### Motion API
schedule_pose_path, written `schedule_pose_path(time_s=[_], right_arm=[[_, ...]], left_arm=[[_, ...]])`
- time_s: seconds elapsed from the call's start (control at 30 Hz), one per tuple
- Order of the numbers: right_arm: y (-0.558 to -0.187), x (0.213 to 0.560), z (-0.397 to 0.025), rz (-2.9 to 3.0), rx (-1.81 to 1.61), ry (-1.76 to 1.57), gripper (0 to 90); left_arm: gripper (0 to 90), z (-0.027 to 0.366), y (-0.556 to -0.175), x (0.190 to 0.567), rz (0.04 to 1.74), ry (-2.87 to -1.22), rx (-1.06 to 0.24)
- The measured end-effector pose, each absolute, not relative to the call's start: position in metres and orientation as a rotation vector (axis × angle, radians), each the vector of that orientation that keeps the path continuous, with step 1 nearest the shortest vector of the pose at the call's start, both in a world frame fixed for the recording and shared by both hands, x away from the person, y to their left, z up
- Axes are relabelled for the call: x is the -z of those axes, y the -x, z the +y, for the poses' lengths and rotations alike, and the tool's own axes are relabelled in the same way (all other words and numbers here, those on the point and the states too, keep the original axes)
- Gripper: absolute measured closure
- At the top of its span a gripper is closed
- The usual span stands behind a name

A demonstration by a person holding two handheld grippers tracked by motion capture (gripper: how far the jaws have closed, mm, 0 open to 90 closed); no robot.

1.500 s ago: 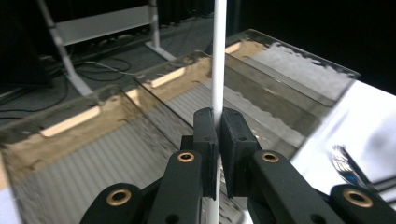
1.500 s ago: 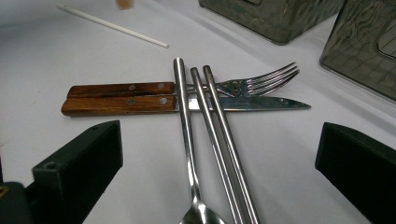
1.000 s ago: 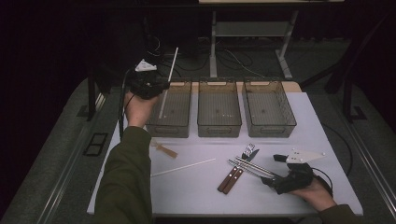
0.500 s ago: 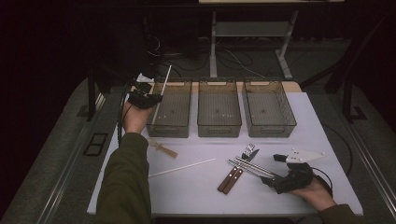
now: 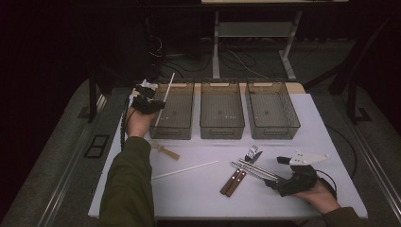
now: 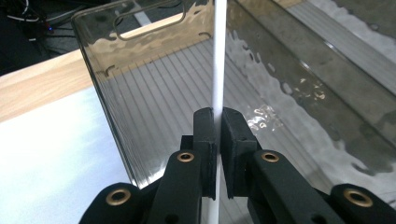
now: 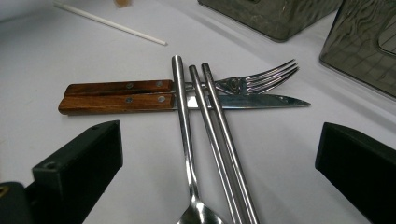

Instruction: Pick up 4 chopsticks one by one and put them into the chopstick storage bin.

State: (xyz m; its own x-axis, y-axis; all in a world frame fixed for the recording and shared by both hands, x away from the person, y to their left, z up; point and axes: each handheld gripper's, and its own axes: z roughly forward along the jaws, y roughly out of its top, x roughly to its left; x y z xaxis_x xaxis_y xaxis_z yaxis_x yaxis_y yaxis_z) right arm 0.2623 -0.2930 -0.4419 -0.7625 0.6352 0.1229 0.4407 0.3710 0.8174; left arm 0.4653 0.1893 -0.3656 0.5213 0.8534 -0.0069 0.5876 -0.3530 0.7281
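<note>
White chopstick (image 6: 218,70) clamped in left gripper (image 5: 147,105) jaws over leftmost bin's (image 5: 174,126) near-left edge; right gripper (image 7: 219,154) jaws wide apart.

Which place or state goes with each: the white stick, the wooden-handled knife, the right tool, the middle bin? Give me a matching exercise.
Things:
1. white stick
2. wooden-handled knife
3. right tool
4. middle bin

Places or states:
A. open, jaws wide apart above the cutlery
B. pinched in the left tool at the left bin
C. nothing visible inside, between two other bins
D. flat on the table under the metal chopsticks

Pairs: 1-B, 2-D, 3-A, 4-C
</note>
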Motion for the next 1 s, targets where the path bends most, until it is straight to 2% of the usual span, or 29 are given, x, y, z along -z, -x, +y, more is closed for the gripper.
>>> schedule_pose_path(time_s=[0.07, 0.1, 0.13, 0.23, 0.33, 0.67, 1.0], right_arm=[[-0.262, 0.442, -0.293, 2.417, -1.342, -0.965, 0.6], [-0.262, 0.442, -0.293, 2.417, -1.342, -0.965, 0.6], [-0.262, 0.442, -0.293, 2.417, -1.342, -0.964, 0.6], [-0.262, 0.442, -0.293, 2.417, -1.342, -0.964, 0.6], [-0.262, 0.442, -0.293, 2.419, -1.342, -0.965, 0.6], [-0.262, 0.442, -0.293, 2.418, -1.34, -0.964, 0.6], [-0.261, 0.442, -0.292, 2.419, -1.336, -0.963, 0.6]], left_arm=[[82.9, 0.188, -0.466, 0.367, 1.159, -2.075, -0.508], [77.1, 0.187, -0.466, 0.368, 1.164, -2.066, -0.522], [66.2, 0.186, -0.466, 0.367, 1.162, -2.062, -0.526], [53.9, 0.184, -0.465, 0.366, 1.136, -2.059, -0.531], [48.8, 0.182, -0.465, 0.365, 1.119, -2.057, -0.518], [39.8, 0.176, -0.452, 0.361, 1.025, -2.029, -0.401], [37.1, 0.165, -0.416, 0.363, 0.872, -2.004, -0.345]])
